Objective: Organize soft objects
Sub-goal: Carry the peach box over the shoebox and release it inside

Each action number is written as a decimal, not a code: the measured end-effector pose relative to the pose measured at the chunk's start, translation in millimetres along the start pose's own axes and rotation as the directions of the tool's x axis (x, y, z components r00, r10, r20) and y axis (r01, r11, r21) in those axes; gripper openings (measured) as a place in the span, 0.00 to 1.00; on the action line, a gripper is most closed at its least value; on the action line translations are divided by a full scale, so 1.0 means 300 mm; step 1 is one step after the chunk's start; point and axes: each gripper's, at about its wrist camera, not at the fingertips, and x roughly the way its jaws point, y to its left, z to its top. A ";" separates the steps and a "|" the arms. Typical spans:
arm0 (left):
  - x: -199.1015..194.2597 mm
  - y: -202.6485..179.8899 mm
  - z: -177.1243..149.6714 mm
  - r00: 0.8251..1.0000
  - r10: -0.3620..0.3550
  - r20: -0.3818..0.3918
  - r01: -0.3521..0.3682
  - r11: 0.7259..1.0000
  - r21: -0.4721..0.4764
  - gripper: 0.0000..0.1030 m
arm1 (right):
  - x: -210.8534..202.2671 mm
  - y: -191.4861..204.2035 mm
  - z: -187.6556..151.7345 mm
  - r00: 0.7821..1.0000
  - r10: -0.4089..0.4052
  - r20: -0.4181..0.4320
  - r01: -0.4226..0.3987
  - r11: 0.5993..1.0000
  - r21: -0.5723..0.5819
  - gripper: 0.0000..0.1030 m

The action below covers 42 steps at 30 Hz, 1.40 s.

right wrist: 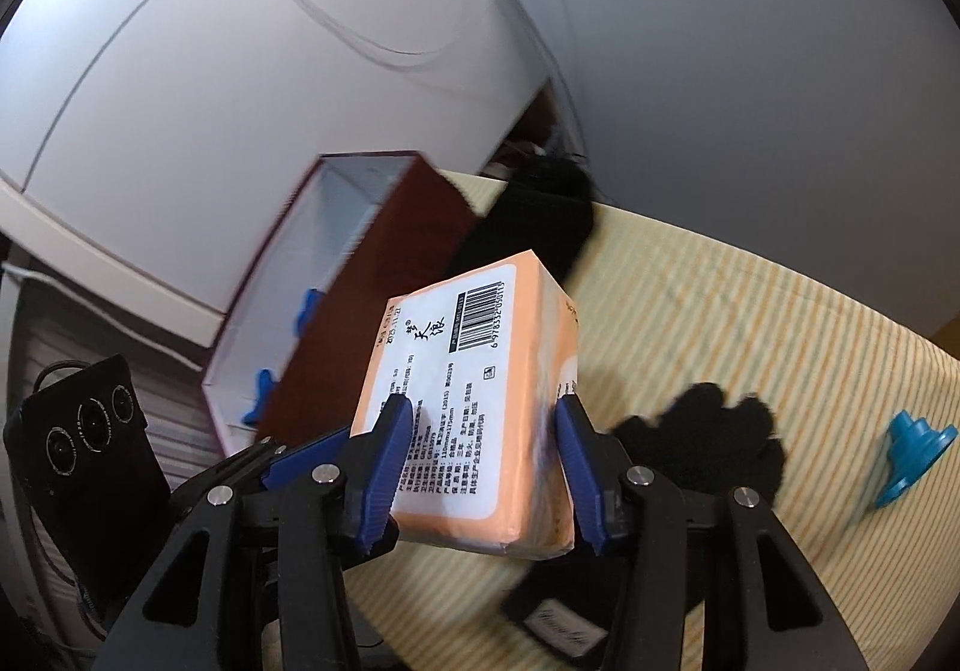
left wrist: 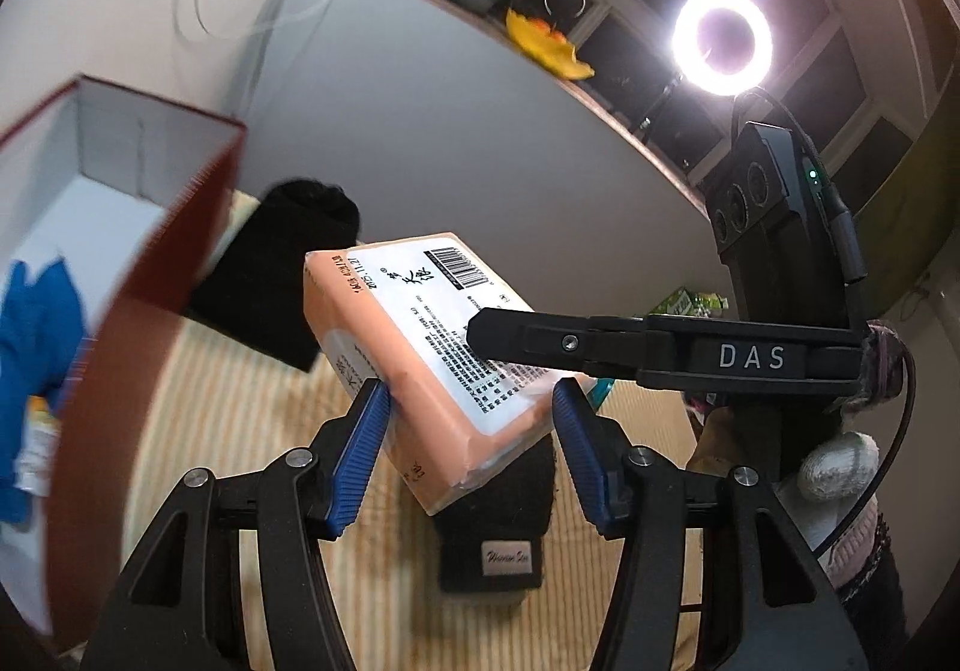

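An orange tissue pack (left wrist: 420, 347) with a white barcode label is held in the air by both grippers. My left gripper (left wrist: 471, 401) is shut on its near end. My right gripper (right wrist: 480, 419) is shut on the same pack (right wrist: 474, 401); its black finger (left wrist: 540, 341) lies across the label in the left wrist view. A dark red box (left wrist: 150, 263) with a white inside stands to the left and holds a blue soft item (left wrist: 30, 359). The box (right wrist: 372, 251) also shows in the right wrist view, behind the pack.
A striped cream cloth (right wrist: 720, 323) covers the table. Black gloves lie on it, one below the pack (left wrist: 498, 521), one to the right (right wrist: 708, 443). A black cloth (left wrist: 276, 263) lies by the box. A blue plastic piece (right wrist: 912, 455) sits at the right.
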 end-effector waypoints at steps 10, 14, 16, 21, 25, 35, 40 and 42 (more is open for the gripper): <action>-0.231 0.088 0.042 0.995 0.044 0.095 -0.047 0.999 0.023 0.53 | 0.025 0.267 0.045 0.997 0.062 0.040 -0.059 0.995 -0.082 0.44; -0.310 0.153 0.054 0.990 0.082 0.117 -0.087 0.995 0.039 0.53 | 0.068 0.364 0.064 0.996 0.080 0.046 -0.074 0.990 -0.118 0.44; -0.333 0.179 0.061 0.987 0.102 0.123 -0.108 0.993 0.046 0.53 | 0.093 0.413 0.072 0.995 0.087 0.047 -0.080 0.987 -0.138 0.44; -0.393 0.257 0.089 0.977 0.166 0.137 -0.176 0.982 0.069 0.53 | 0.166 0.501 0.096 0.992 0.123 0.039 -0.115 0.980 -0.163 0.44; -0.394 0.299 0.119 0.970 0.203 0.134 -0.215 0.974 0.078 0.53 | 0.227 0.546 0.122 0.991 0.131 0.036 -0.123 0.978 -0.167 0.44; -0.354 0.388 0.141 0.963 0.242 0.115 -0.250 0.967 0.055 0.53 | 0.338 0.576 0.179 0.994 0.109 0.022 -0.104 0.982 -0.161 0.44; -0.349 0.420 0.149 0.959 0.257 0.117 -0.262 0.965 0.032 0.53 | 0.357 0.571 0.196 0.996 0.092 0.022 -0.087 0.983 -0.160 0.44; -0.359 0.421 0.150 0.958 0.260 0.123 -0.266 0.964 0.030 0.53 | 0.340 0.570 0.202 0.996 0.071 0.046 -0.062 0.983 -0.171 0.44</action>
